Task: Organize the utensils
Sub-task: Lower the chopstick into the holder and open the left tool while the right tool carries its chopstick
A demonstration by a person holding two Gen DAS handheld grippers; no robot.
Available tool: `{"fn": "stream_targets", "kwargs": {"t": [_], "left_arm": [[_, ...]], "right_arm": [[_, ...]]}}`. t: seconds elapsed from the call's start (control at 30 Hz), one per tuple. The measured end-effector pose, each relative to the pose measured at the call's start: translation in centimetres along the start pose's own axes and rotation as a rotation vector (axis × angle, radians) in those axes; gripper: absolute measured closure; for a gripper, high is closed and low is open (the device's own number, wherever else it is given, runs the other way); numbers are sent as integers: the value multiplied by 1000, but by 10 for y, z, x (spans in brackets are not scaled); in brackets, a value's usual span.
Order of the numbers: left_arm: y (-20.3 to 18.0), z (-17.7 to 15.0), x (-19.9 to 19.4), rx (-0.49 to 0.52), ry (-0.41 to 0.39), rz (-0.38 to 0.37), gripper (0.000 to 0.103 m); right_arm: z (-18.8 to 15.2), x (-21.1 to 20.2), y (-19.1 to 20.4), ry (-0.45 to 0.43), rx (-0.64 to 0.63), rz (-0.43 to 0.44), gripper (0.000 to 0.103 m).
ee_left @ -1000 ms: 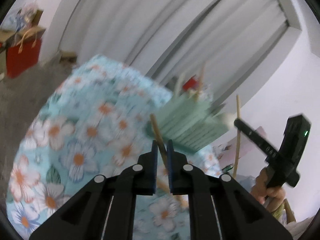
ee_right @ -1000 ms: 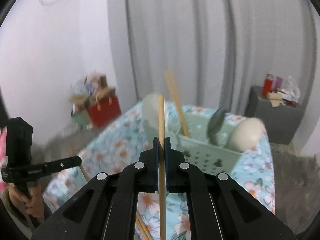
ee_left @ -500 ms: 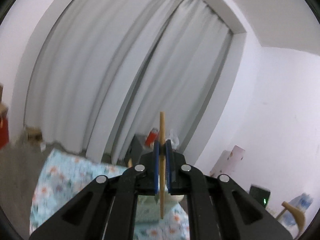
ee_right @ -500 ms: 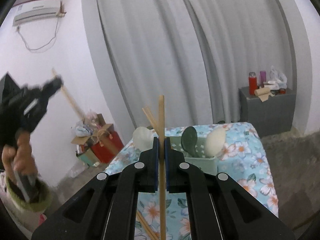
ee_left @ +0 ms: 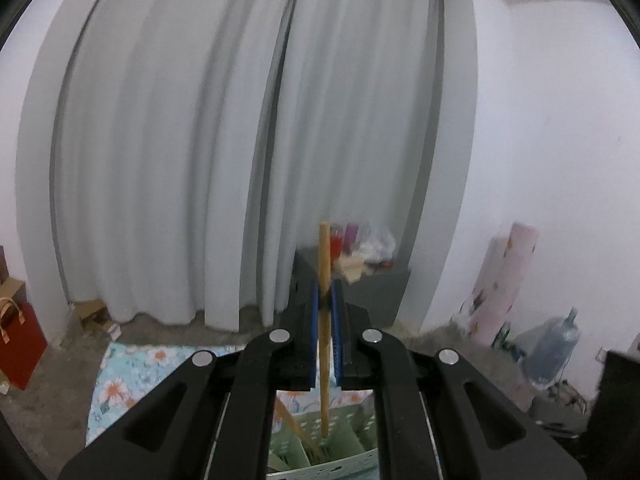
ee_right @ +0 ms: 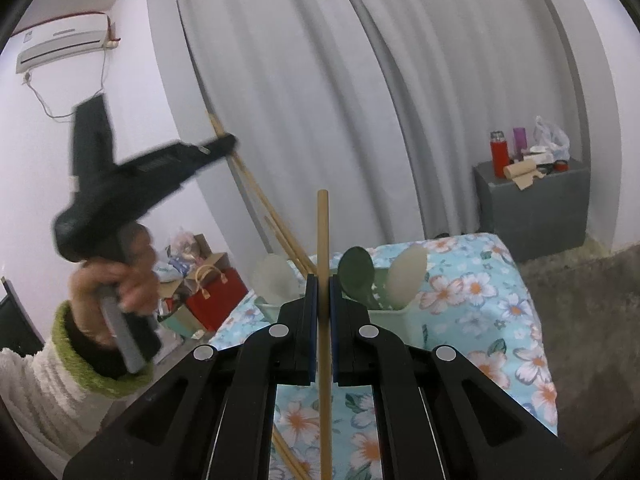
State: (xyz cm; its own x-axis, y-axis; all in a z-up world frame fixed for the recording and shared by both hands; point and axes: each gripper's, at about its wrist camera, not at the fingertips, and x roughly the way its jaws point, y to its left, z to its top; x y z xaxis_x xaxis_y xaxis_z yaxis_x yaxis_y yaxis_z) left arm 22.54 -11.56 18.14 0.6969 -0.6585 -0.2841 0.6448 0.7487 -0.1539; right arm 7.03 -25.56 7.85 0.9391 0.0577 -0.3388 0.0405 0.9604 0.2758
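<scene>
**Inspector:** Above the green utensil caddy, left wrist view: state how the chopstick lies.

**Assistant:** One wooden chopstick stands with its long axis near vertical, the top end pointing up toward the curtain and the lower tip hanging over the caddy's compartments. I cannot tell whether the tip touches anything inside. The left gripper has its two blue-padded fingers drawn nearly together, pinching the stick at its middle.

**Inspector:** And the right side?

**Assistant:** The right gripper is likewise closed down to a narrow slit, clamping a second chopstick. That stick also runs upright, top end well above the pads, lower end leaving the bottom of the frame over the floral tablecloth.

**Inspector:** Location of the caddy in that view?

**Assistant:** Far side of the table, behind the right gripper's fingers. A dark green spoon and two pale spoons stand upright in it, bowls uppermost.

**Inspector:** Is the left tool seen from the right camera?

**Assistant:** Yes, at the left, raised high and blurred, with a hand gripping its handle. Its chopstick slants from upper left down toward the caddy. More chopsticks lie on the cloth near the bottom edge.
</scene>
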Motion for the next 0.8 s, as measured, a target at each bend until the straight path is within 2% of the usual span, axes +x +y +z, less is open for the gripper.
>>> {"fn": "stream_targets", "kwargs": {"t": [0.2,0.27,0.3,0.33,0.47,0.63,0.8], "left_arm": [[4,-21,43,-45,143,-54,96],[3,-22,49,-71,156,-67,88],[4,-22,47,-81,157,-75,79],[5,-21,47,-95,154,-85,75],[1,-21,34,-108,132,-98,66],[1,-24,9,-134,97,-107,50],[11,-33,-26,-149,73,-80,35]], "right_arm": [[-4,2,-6,17,28,9,99],[-3,2,-7,17,32,9,99],[-2,2,-7,15,32,8,99],[-1,1,-8,12,31,6,99],[-2,1,-10,16,38,5,99],[-1,3,-13,23,59,27,99],[22,7,-12,-13,58,62,99]]}}
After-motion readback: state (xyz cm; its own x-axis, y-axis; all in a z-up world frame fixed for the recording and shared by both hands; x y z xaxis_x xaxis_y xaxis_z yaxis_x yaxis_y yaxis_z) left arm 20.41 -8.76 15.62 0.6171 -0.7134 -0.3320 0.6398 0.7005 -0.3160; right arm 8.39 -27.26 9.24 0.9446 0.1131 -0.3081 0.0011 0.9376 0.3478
